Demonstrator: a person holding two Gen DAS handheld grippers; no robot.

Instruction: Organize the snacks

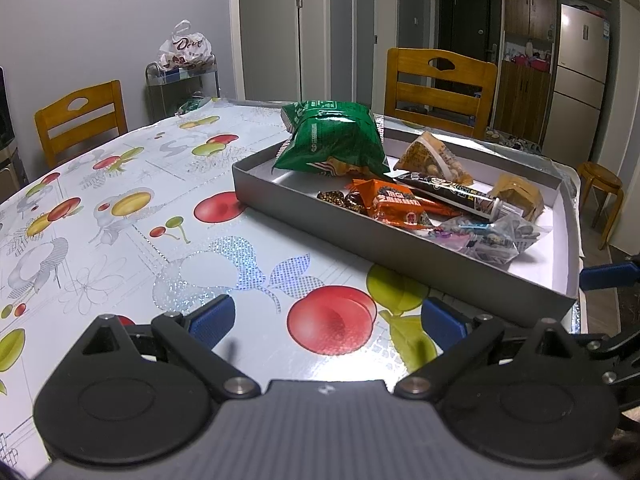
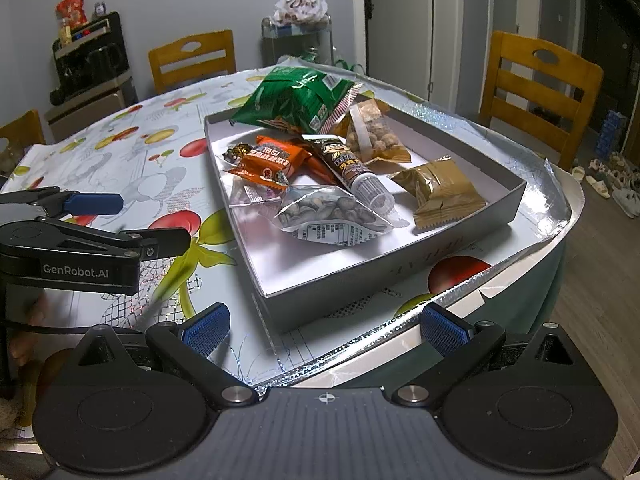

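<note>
Right wrist view: snacks all gathered in the tray, both of our claws empty and spread over the table.

We see the table [image 2: 132, 168] with its fruit-print cloth carrying the grey tray [image 2: 400, 256] toward its 3 o'clock edge, likely parked there so both arms reach it. Inside the tray, the green chip bag [image 2: 296, 100] lies at 12 o'clock, propped on the far wall since it is too bulky to lie flat. The nut pouch [image 2: 336, 216] sits at 6 o'clock, the tan packet [image 2: 440, 192] at 4 o'clock, the orange wrapper [image 2: 268, 164] at 9 o'clock, with the brown tube [image 2: 348, 164] slanting across the middle. Our right gripper [image 2: 324, 328] hangs spread wide, holding nothing, just short of the tray's near corner. Our left gripper [image 1: 326, 318] is likewise spread and empty above bare cloth, which suggests the gathering is done.
</note>
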